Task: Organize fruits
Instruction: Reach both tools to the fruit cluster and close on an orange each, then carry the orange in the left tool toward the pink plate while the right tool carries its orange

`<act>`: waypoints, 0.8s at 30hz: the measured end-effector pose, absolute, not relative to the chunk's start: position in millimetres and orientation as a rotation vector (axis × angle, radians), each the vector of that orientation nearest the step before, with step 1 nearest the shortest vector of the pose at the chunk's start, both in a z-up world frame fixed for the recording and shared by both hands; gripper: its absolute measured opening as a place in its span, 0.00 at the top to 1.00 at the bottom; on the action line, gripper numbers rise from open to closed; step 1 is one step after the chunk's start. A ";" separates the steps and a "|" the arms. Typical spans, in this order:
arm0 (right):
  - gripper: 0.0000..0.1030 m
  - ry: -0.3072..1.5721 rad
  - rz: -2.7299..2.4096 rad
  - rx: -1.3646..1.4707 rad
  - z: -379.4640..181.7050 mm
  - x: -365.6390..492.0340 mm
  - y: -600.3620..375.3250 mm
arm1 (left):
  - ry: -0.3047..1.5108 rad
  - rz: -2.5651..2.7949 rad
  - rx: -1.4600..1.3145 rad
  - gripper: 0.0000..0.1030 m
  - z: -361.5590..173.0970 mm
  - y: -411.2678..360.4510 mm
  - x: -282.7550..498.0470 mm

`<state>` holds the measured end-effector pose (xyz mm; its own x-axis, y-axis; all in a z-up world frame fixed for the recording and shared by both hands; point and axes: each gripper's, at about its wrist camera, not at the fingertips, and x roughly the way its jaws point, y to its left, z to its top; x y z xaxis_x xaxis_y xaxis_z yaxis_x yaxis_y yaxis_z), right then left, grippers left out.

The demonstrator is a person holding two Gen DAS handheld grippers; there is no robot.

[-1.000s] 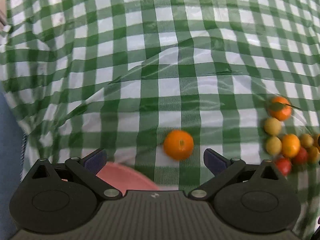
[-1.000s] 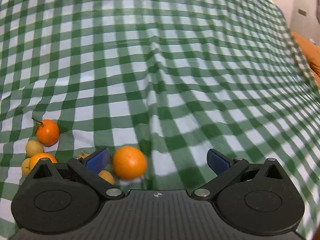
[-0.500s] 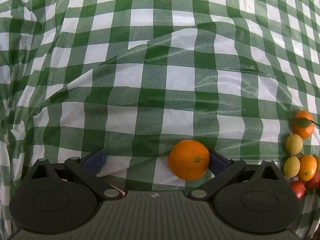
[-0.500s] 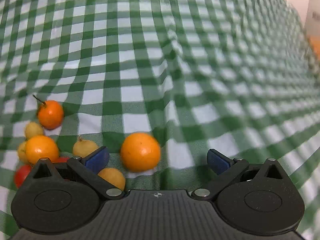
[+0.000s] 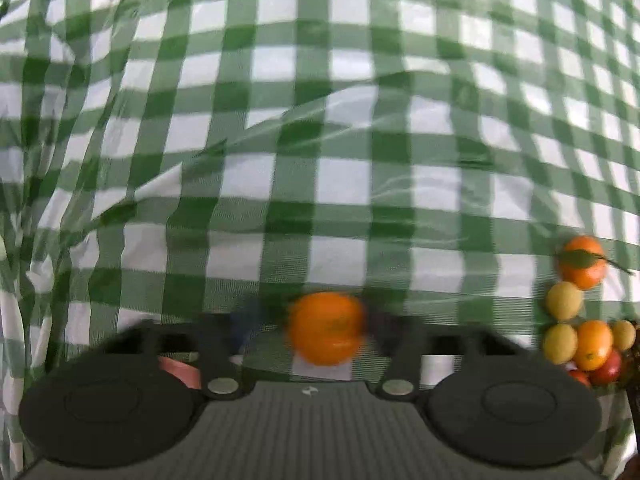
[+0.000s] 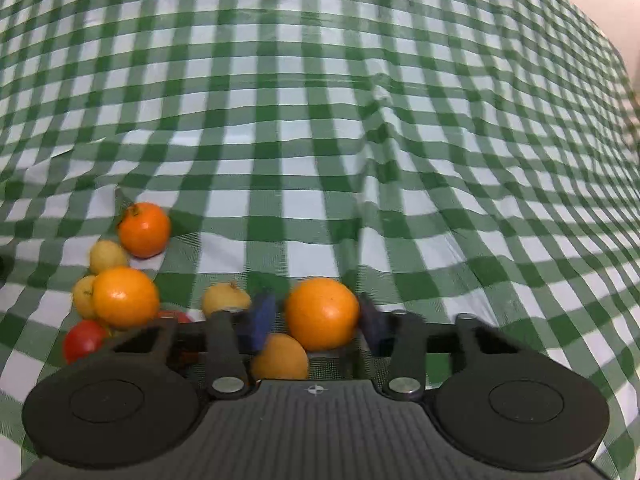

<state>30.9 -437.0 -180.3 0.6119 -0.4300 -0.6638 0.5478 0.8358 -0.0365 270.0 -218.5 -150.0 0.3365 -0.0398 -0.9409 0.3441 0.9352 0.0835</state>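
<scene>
the counter is covered by a wrinkled green-and-white checked cloth [image 6: 320, 120], which fills both views. in the right wrist view, the right gripper [image 6: 316, 314] is seen with its jaws closing around a large orange [image 6: 322, 312]; the right pad appears to touch the fruit, while whether the blue left pad [image 6: 258, 318] presses on it cannot be told. a second orange fruit [image 6: 280, 356] lies just beneath it, close to the gripper body. toward the left edge of that view a cluster of fruit rests on the cloth: an orange [image 6: 125, 298], a stemmed tangerine [image 6: 144, 230] farther back, pale yellow fruits [image 6: 107, 256] between them, another yellow fruit [image 6: 224, 300] just beside the blue pad, and a red tomato [image 6: 82, 340] nearest the camera. in the left wrist view, the left gripper [image 5: 320, 326] is blurred, its jaws closing with a single orange [image 5: 326, 328] between them; contact cannot be told through the blur. a pink object [image 5: 180, 368] is glimpsed under the left finger. the fruit cluster [image 5: 580, 332] is seen at the right edge of that view, well apart from the single orange.
</scene>
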 end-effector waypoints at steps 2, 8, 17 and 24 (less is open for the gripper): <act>0.62 0.701 -0.588 0.236 -178.5 25.0 -444.5 | 1.222 -0.261 0.249 0.60 -144.6 -218.0 270.6; 0.62 0.580 -0.720 0.307 -167.0 4.2 -461.9 | 1.192 -0.294 0.241 0.60 -118.2 -218.8 255.9; 0.62 0.501 -0.733 0.301 -121.9 -29.0 -440.5 | 1.121 -0.357 0.244 0.60 -51.3 -198.6 181.4; 0.62 0.565 -0.507 0.374 -75.3 -89.4 -355.8 | 1.158 -0.322 0.289 0.60 -34.6 -144.0 97.9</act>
